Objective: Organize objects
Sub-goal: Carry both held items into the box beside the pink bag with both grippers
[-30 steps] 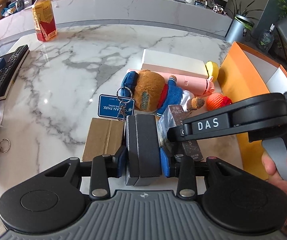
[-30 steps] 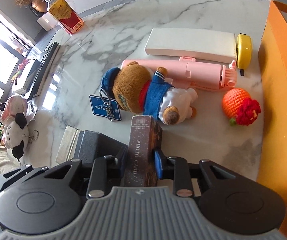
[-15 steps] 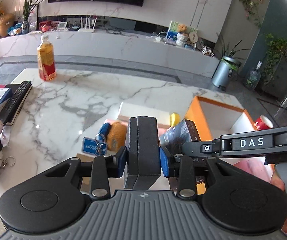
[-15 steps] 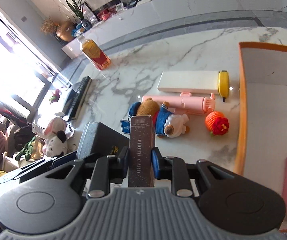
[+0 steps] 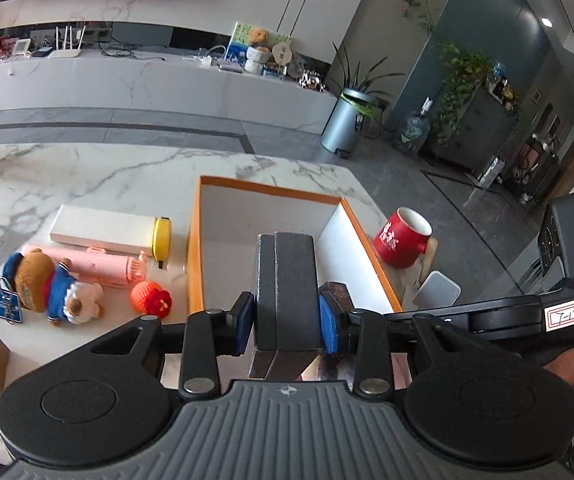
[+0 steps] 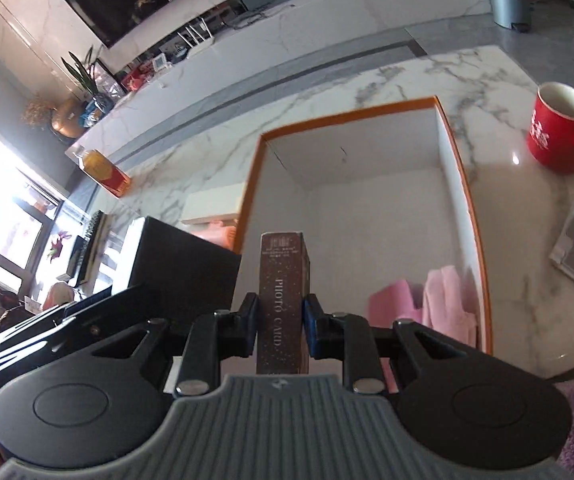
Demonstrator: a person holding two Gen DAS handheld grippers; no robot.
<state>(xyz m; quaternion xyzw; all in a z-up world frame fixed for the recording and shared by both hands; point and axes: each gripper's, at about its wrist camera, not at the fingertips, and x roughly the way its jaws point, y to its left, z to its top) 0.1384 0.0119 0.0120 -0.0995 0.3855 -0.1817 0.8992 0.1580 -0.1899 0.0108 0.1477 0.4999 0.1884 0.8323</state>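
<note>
The left tongs (image 5: 286,322) grip a black case (image 5: 287,288) across its narrow sides; the right tongs (image 6: 280,330) grip a brown card box (image 6: 284,300) marked PHOTO CARD the same way. Both items hang above the near end of the orange tray (image 6: 253,184), which stands toward the right end of the bench (image 5: 87,168), close to its far edge.

Treat both items as rigid and probably light. The case has a grained skin that should hold well against the pads. The card box looks like thin printed board: it may dent or slide under a hard squeeze, so keep pressure moderate. Both stand upright in the tongs, gripped low, so the free upper part can tip; hold your wrists level.

A pink cloth (image 6: 443,300) lies soft in the tray's near right corner. Set the items on the bare white floor beside it, not on it.

A plush bear (image 5: 47,284), a pink tube (image 5: 99,264) and an orange ball (image 5: 149,302) lie on the bench left of the tray.
</note>
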